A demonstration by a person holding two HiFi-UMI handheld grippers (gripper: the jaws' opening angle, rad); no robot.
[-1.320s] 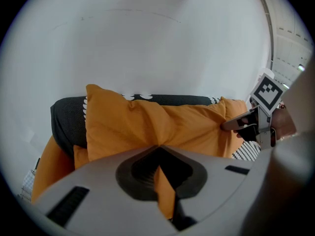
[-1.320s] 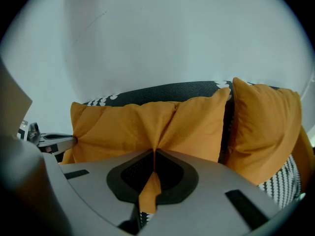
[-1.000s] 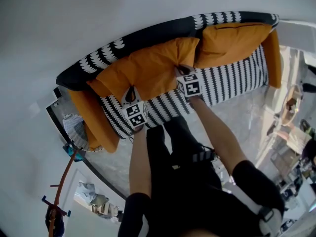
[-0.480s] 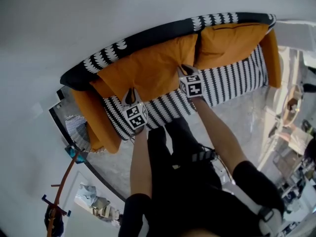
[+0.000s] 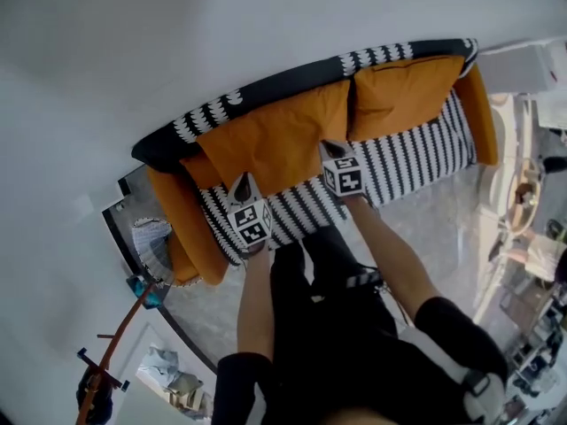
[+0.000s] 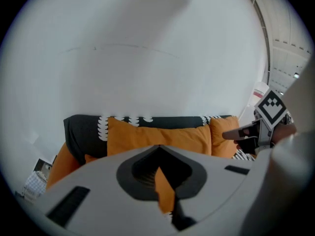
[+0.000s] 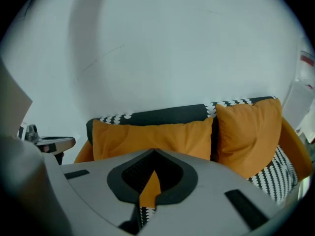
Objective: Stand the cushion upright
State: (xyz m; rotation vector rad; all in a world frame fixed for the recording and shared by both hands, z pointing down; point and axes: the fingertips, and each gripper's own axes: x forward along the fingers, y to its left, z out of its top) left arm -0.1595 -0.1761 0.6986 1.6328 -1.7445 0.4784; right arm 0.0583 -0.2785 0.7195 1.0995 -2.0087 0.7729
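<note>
The orange cushion point(image 5: 275, 140) is seen at the centre of the head view, propped against the back of the patterned sofa point(image 5: 416, 153), its long axis laid along the backrest from lower left to upper right. Its lower edge is pinched at both ends: a fold of orange fabric is clamped in the closed left gripper point(image 5: 241, 184) near the lower-left corner and in the closed right gripper point(image 5: 332, 149) near the lower-right corner, neither judged nearer than the other
</note>
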